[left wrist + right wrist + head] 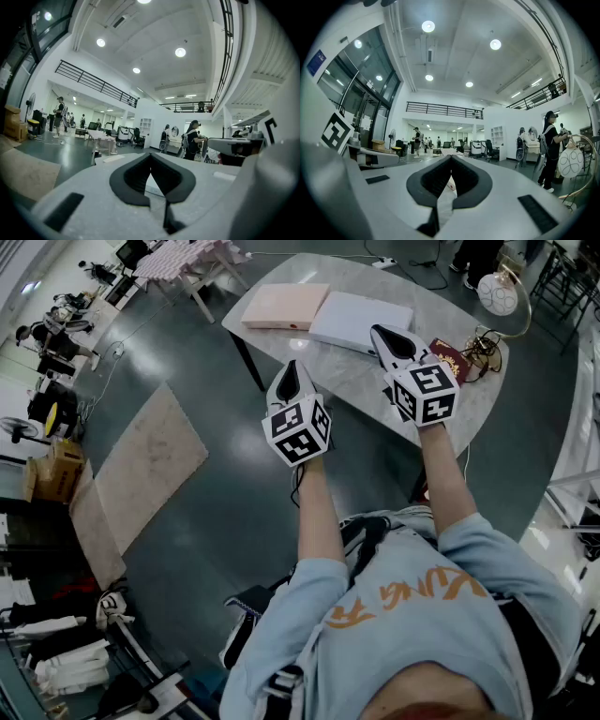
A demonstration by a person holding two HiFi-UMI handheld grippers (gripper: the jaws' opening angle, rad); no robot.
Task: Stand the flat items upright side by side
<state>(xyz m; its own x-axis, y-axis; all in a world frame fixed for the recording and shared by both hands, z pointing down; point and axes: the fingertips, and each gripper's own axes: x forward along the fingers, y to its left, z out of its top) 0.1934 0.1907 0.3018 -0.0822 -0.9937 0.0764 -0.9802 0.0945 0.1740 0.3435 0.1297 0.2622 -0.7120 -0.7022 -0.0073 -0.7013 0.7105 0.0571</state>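
Approach step. The left gripper (292, 367) and right gripper (377, 331), both pressed together and empty, hover near the flat pink box (286, 306) and flat white box (361, 320), which lie at upper centre on the pale marble tabletop (356, 382). The next move probably calls for spreading the jaws to grasp a box edge.

Both my forearms (317, 507) reach forward, side by side, held level. Left gripper (290, 378) jaws pressed together; right gripper (391, 340) jaws together too, slightly farther ahead.

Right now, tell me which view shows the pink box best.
The head view: the pink box lies flat and whole on the table, beside the white box. The left gripper view and right gripper view look level across the room; each shows only a pale sliver low at centre, too little to identify.
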